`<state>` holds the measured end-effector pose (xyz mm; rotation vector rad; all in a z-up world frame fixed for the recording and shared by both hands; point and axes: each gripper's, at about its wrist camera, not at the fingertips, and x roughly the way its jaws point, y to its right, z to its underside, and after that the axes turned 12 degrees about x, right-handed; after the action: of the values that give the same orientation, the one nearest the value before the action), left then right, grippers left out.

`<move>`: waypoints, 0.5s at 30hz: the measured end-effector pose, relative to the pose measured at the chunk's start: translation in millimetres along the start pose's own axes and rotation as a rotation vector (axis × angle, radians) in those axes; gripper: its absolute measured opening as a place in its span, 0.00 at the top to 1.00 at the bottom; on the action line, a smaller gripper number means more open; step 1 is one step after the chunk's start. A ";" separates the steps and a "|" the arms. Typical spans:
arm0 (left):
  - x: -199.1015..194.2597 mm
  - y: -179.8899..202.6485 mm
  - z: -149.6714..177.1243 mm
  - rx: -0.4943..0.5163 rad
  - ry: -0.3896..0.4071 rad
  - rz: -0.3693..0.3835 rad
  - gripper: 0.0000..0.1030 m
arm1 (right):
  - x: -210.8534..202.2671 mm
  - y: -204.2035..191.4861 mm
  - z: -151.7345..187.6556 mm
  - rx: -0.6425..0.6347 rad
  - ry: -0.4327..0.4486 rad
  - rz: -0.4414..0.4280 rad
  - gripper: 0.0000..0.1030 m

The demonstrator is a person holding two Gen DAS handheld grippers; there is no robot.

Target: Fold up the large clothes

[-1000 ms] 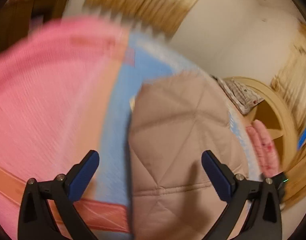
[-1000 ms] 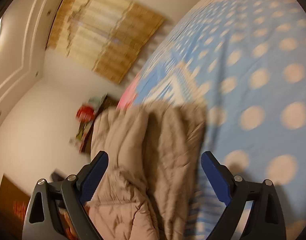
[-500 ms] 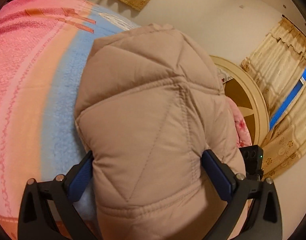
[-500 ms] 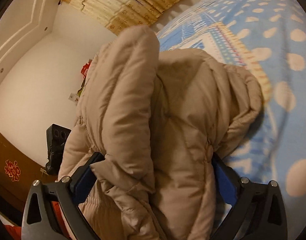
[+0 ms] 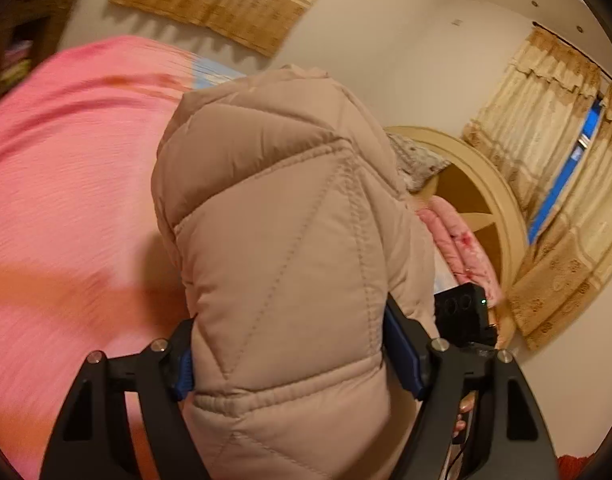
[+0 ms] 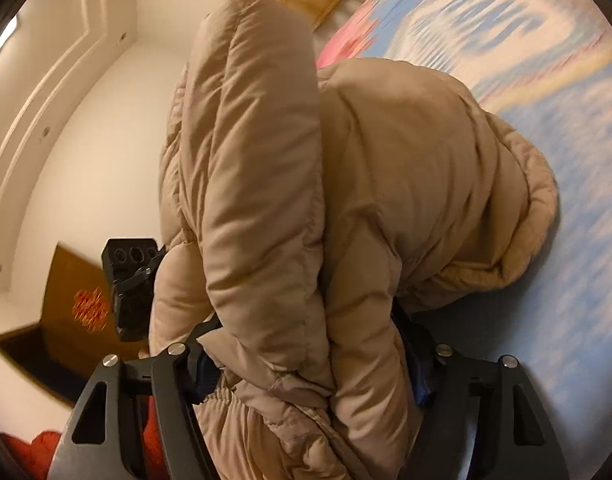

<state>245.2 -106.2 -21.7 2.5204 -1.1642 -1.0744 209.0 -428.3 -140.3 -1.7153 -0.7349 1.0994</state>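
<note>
Jaws clamped on both sides: the left gripper and right gripper each pinch a thick wad of the tan puffer jacket. It bulges straight ahead of each, long axis running away, bunched above the bed. Neither arm looks nearer; my guess is both must travel together.

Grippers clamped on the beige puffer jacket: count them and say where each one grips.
2. The left gripper is closed on a quilted panel of the beige puffer jacket; the right gripper pinches a bunched, folded section of it above the blue bedspread.
</note>
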 end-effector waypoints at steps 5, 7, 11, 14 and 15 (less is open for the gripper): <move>-86.0 -34.8 69.9 -0.146 0.073 -0.127 0.25 | 69.7 -37.9 53.4 -0.051 -0.122 -0.054 0.31; -121.6 -47.7 91.8 -0.188 0.113 -0.189 0.25 | 104.1 -60.2 68.2 -0.097 -0.179 -0.084 0.31; -182.8 -74.1 108.9 -0.232 0.174 -0.341 0.24 | 172.0 -97.4 87.9 -0.129 -0.279 -0.197 0.31; -218.5 -93.1 119.1 -0.272 0.217 -0.451 0.24 | 229.3 -125.2 103.9 -0.215 -0.332 -0.217 0.32; -224.4 -101.6 122.8 -0.294 0.225 -0.494 0.24 | 250.7 -126.8 107.1 -0.240 -0.336 -0.180 0.32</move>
<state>125.5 141.5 -31.9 2.6532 -0.3016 -0.9327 216.8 -128.0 -126.8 -1.6375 -1.2509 1.2257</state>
